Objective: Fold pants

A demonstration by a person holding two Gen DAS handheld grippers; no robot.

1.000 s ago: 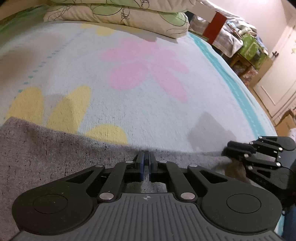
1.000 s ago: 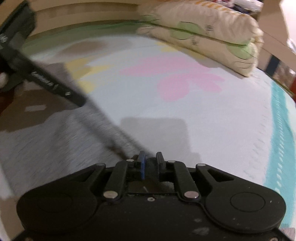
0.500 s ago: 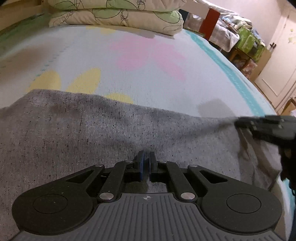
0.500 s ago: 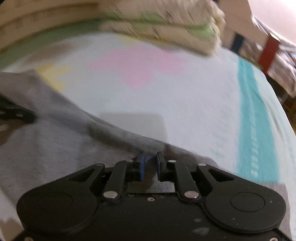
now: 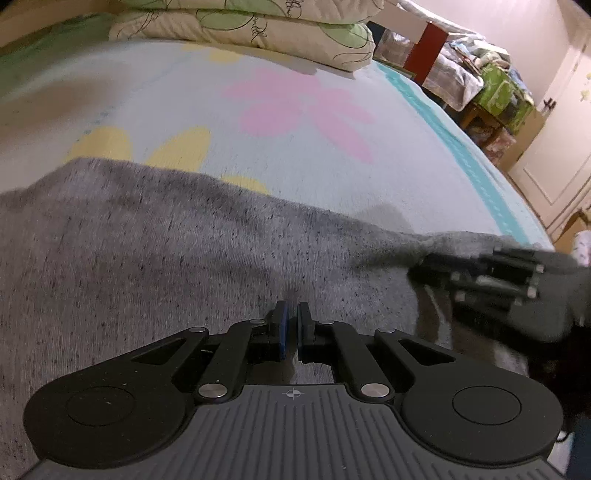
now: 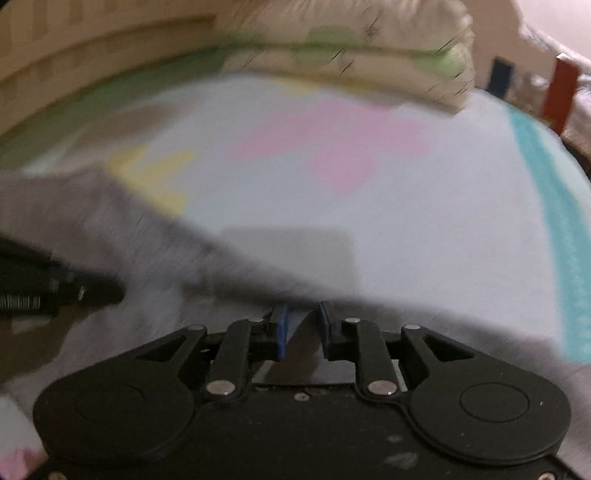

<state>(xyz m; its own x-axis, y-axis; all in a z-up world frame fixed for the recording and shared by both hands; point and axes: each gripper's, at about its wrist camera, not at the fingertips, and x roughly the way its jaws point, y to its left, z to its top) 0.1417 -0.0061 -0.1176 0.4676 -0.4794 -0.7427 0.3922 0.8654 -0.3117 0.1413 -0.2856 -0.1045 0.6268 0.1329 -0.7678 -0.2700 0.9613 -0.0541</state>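
Grey speckled pants (image 5: 147, 266) lie spread on the flowered bedspread (image 5: 280, 147), filling the near half of the left wrist view. My left gripper (image 5: 291, 325) is low over the cloth, its jaws nearly closed with a thin slit between the blue pads; whether cloth is pinched is hidden. My right gripper shows at the right of that view (image 5: 436, 266), at the pants' right edge. In the blurred right wrist view my right gripper (image 6: 301, 325) has its jaws parted, with grey cloth (image 6: 110, 229) around and between them. The left gripper shows at the left edge (image 6: 88, 291).
Stacked pillows (image 5: 258, 33) lie at the head of the bed. A teal stripe (image 5: 461, 162) runs near the bed's right edge. Beyond it stand a red post (image 5: 424, 51), cluttered boxes (image 5: 502, 92) and a white door (image 5: 561, 147).
Both grippers moved back toward the near side, so the pants now fill more of the views. The right gripper's jaws have parted wider than before.
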